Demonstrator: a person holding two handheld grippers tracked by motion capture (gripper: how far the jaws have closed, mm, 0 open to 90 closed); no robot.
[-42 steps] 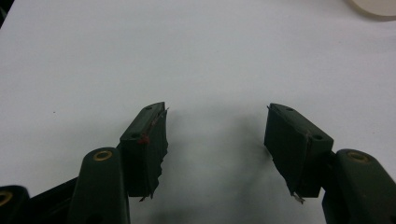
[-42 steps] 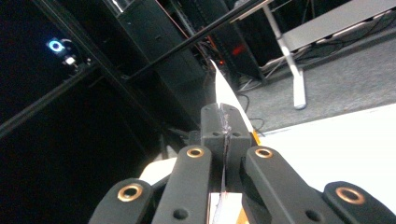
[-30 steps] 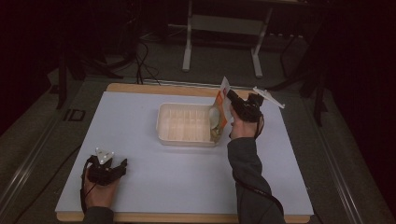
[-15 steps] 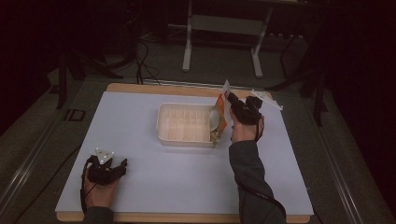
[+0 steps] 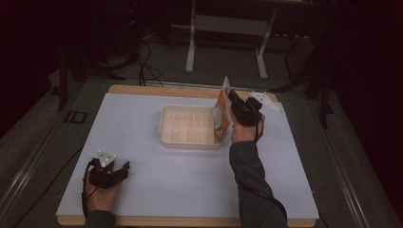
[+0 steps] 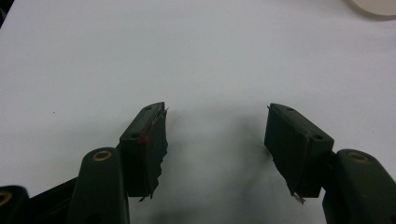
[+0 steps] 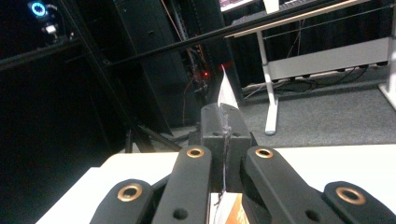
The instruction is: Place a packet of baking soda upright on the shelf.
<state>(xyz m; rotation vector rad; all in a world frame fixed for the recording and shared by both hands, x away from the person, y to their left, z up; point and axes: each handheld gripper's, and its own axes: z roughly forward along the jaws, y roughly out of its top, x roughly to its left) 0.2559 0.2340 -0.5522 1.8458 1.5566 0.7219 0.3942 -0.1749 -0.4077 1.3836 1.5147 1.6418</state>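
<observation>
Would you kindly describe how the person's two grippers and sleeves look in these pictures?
Both grippers are black. The left gripper carries a grey three-cornered plate with white dots; its pads are dark blocks with frayed tape edges and a red speck. The right gripper has brass-coloured rivets on black linkage arms. Black cables trail from both. The sleeves are dark grey.

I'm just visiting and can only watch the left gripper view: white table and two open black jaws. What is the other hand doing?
Observer: The right gripper is shut on the top edge of an orange and white pouch.
Operator: Where is that pouch?
Observer: It hangs at the right end of a cream plastic tray, mid-table.
Operator: Anything in the tray?
Observer: A pale, rounded thing shows at the pouch's lower end, over the tray's right end; I cannot tell what it is.
Operator: And my gripper?
Observer: The left gripper rests near the table's front left corner, holding nothing.
</observation>
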